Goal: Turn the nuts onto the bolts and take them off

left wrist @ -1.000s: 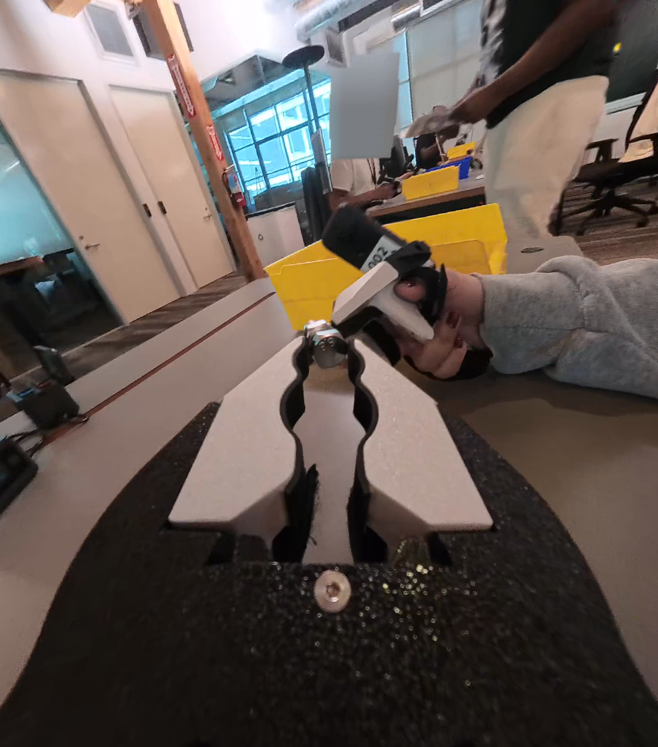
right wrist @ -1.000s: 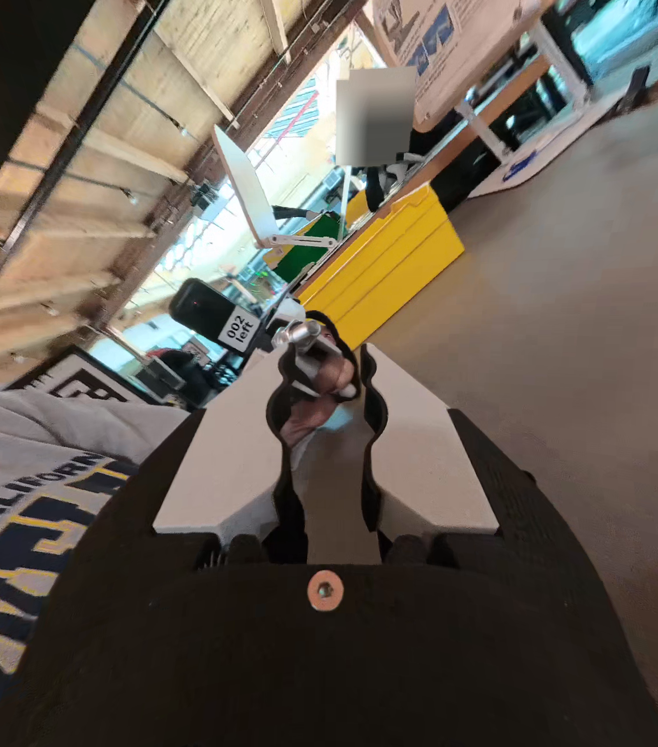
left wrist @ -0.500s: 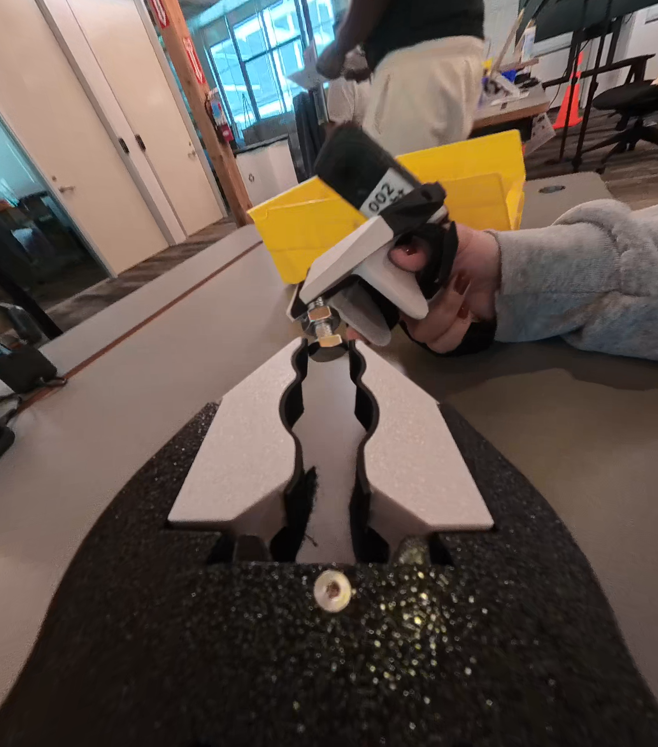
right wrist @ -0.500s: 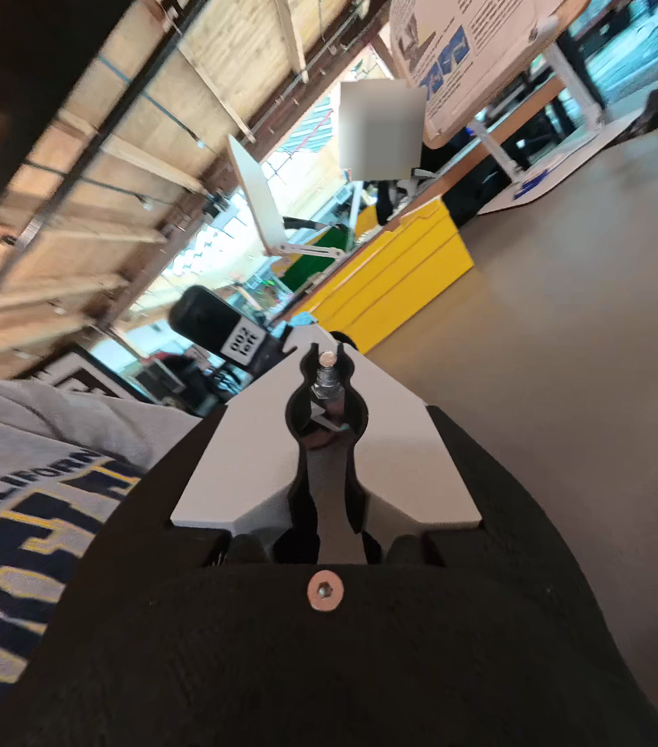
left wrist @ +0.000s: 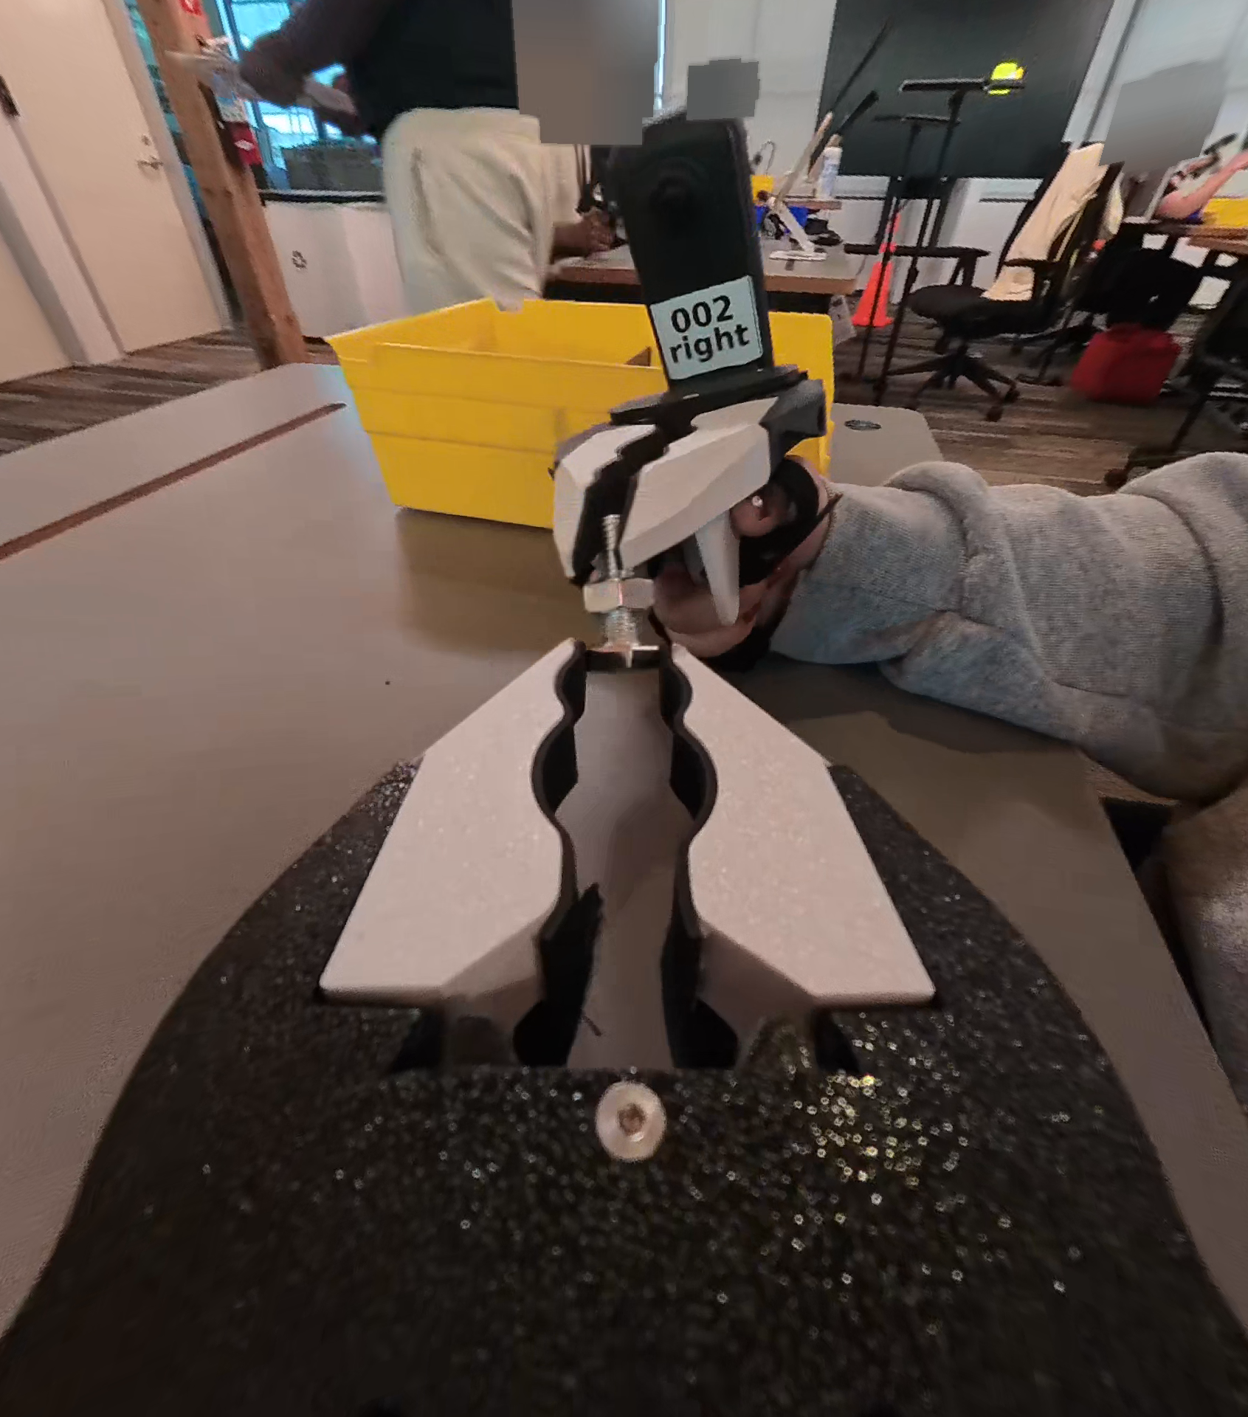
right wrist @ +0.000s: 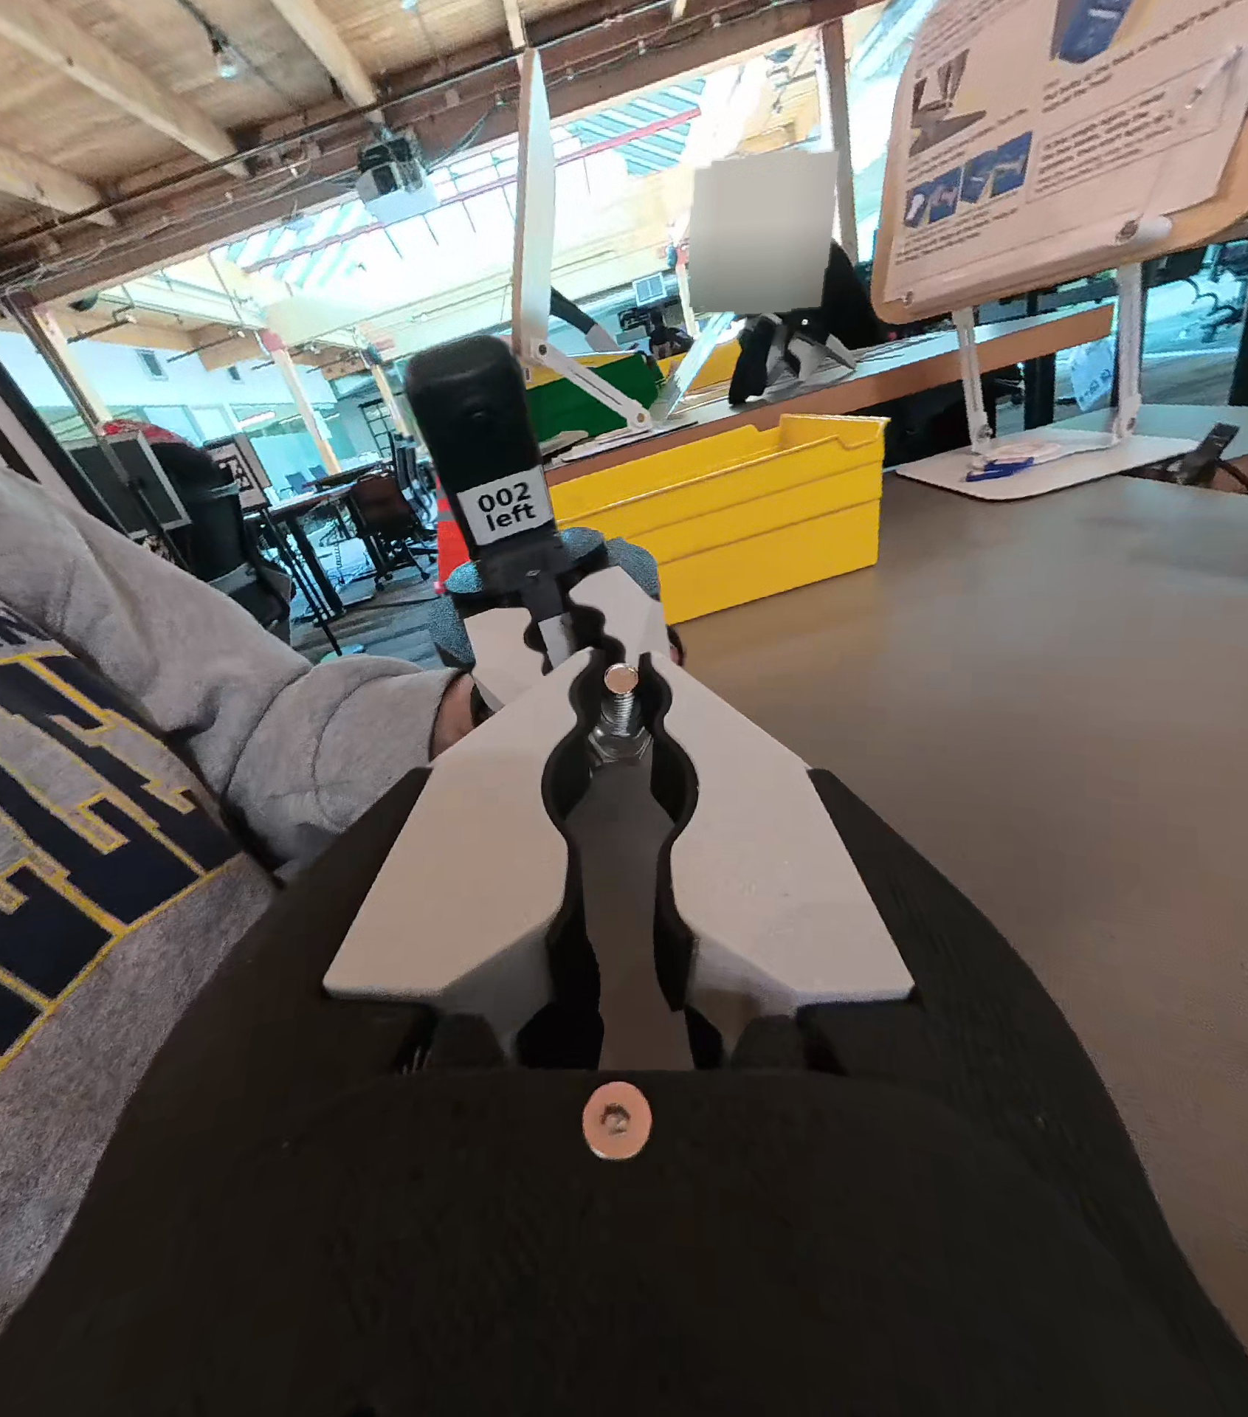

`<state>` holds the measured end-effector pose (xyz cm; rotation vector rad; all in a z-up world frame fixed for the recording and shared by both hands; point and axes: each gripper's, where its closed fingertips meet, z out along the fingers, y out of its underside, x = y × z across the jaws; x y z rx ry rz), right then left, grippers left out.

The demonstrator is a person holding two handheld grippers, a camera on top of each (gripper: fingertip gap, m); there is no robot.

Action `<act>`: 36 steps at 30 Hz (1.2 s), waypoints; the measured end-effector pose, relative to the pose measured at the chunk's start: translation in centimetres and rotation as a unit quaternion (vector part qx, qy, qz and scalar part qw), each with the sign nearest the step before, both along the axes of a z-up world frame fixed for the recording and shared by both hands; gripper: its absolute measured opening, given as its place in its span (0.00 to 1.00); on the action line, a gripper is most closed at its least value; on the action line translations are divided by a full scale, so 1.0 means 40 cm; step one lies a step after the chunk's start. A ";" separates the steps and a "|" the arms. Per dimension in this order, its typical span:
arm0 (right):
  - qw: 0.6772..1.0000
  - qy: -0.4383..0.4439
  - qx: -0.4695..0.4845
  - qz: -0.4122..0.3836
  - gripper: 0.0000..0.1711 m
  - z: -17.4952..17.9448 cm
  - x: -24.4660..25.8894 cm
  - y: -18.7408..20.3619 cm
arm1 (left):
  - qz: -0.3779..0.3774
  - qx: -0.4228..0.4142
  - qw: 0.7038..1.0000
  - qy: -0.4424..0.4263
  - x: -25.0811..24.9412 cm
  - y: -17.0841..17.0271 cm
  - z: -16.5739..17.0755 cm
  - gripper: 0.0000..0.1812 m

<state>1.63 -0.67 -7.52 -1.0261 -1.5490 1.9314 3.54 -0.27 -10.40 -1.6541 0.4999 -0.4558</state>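
Fingers of the left gripper are closing narrowly on the bolt head at their very tips, the wavy black pads sitting either side of it. Bolt is standing upright just past those tips, a hex nut sitting partway along its thread. Right gripper is reaching down from above — its fingers are pinching the upper thread just above the nut, held by a hand in a grey sleeve. From the right wrist view, the right gripper is clamping the same bolt, the nut lying within the pads' hollow. Beyond, a yellow bin is resting on the grey table; farther off, a person is standing — office chairs behind.
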 end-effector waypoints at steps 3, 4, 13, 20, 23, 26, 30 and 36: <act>1.000 0.003 0.006 0.006 0.04 -0.001 0.004 -0.006 | -0.009 -0.006 1.000 0.007 0.008 -0.002 -0.007 0.09; 1.000 0.004 0.007 0.008 0.04 0.000 0.005 -0.008 | -0.009 -0.005 1.000 0.011 0.010 -0.003 -0.008 0.09; 0.999 -0.012 0.025 -0.043 0.08 -0.020 -0.019 0.015 | 0.089 0.017 0.990 0.107 -0.052 0.014 -0.023 0.09; 0.981 -0.071 0.165 -0.080 0.27 -0.104 -0.039 0.014 | 0.121 0.066 0.896 0.422 -0.125 0.013 -0.098 0.09; 0.971 -0.089 0.210 -0.073 0.28 -0.132 -0.039 0.000 | 0.094 0.071 0.882 0.457 -0.112 0.010 -0.126 0.09; 0.961 -0.113 0.242 -0.067 0.28 -0.160 -0.036 -0.005 | 0.074 0.069 0.891 0.443 -0.095 0.008 -0.138 0.09; 0.960 -0.140 0.238 -0.053 0.28 -0.177 -0.031 -0.010 | 0.050 0.060 0.894 0.441 -0.075 0.004 -0.159 0.09; 0.948 -0.179 0.258 -0.055 0.28 -0.211 -0.026 -0.003 | 0.037 0.042 0.895 0.443 -0.073 0.004 -0.181 0.09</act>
